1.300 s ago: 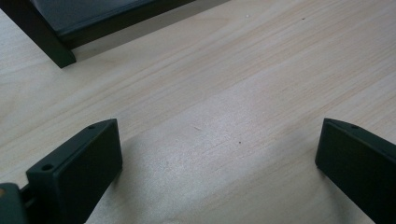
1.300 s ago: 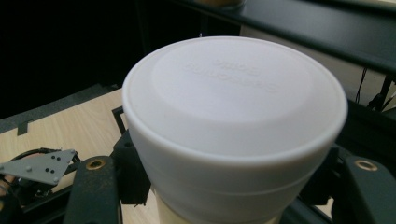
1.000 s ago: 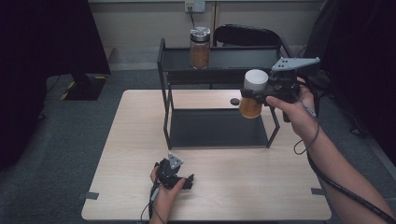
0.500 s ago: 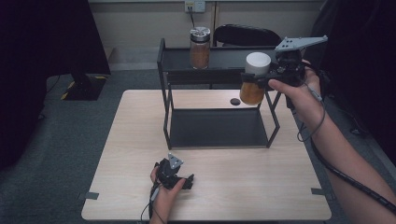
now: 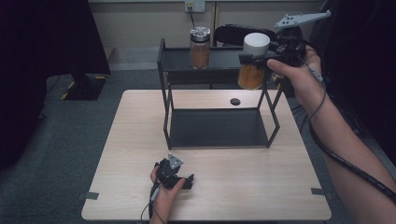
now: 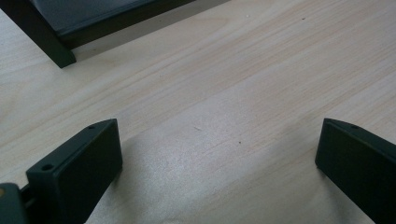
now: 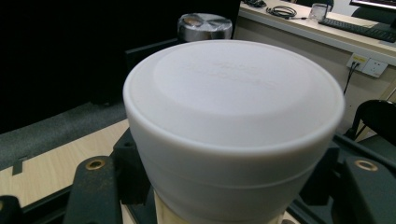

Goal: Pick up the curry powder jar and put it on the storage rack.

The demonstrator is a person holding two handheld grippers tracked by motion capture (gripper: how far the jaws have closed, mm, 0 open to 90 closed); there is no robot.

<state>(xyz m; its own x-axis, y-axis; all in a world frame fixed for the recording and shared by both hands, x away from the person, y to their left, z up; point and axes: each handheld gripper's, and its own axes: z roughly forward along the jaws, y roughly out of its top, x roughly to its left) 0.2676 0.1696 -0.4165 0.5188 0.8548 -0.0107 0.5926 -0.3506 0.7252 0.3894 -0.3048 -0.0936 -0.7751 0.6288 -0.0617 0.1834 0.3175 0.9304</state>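
Fingers of your left gripper (image 5: pixel 180 179) stand apart, empty, low over the surface (image 5: pixel 140 140). Your right gripper (image 5: pixel 261 58) clenches the white-lidded spice jar (image 5: pixel 252 60) just under its lid, beside the rack's top shelf (image 5: pixel 219 63), right of the steel-capped jar (image 5: pixel 200 47). Clip the shelf rim and it may slip. Its long axis stands upright, lid up.

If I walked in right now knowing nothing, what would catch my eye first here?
Likely the white-lidded jar of orange-brown stuff, held in the air by the right gripper at the right end of the black rack's top shelf. A second jar with a silver lid stands on that shelf. Near the table's front edge, the left gripper rests open on the wood.
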